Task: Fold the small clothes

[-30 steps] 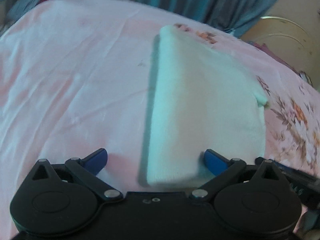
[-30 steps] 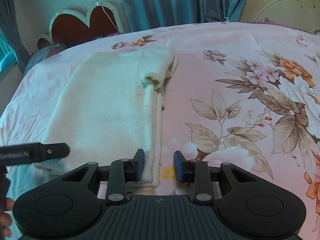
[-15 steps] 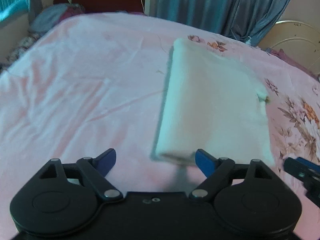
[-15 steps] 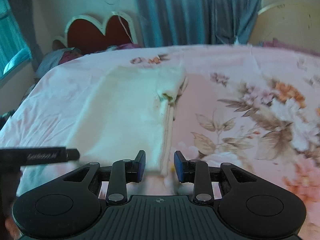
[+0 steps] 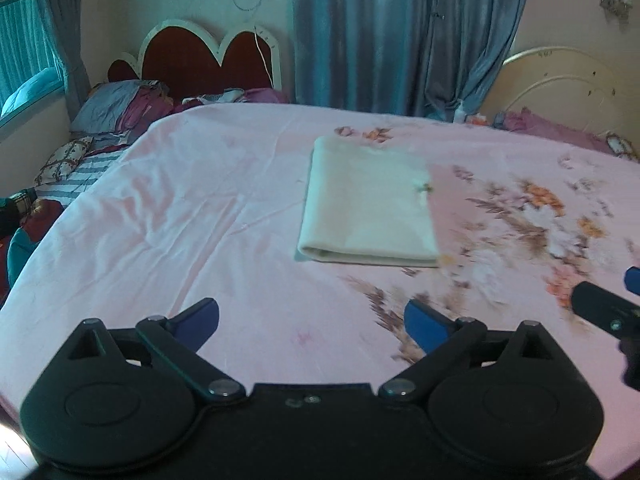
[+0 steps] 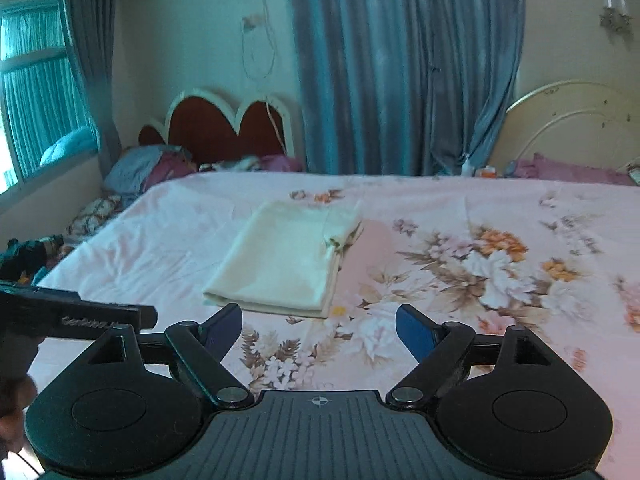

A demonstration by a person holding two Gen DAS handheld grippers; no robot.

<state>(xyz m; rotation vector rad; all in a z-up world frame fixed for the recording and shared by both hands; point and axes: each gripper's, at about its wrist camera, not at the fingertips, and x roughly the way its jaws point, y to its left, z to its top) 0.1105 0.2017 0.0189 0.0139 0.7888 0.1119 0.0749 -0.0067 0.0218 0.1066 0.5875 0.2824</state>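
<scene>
Both your left gripper (image 5: 312, 322) and right gripper (image 6: 318, 326), jaws opening and empty, have pulled up and back from the cream garment (image 5: 368, 204), which lies folded on the pink bedsheet (image 5: 180, 216), so this fold looks finished.

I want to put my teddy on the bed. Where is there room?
Free: the plain pink sheet left of the folded cream garment, and the flowered part right of it. Crowded: the far left corner, where pillows and clothes pile up by the headboard.
</scene>
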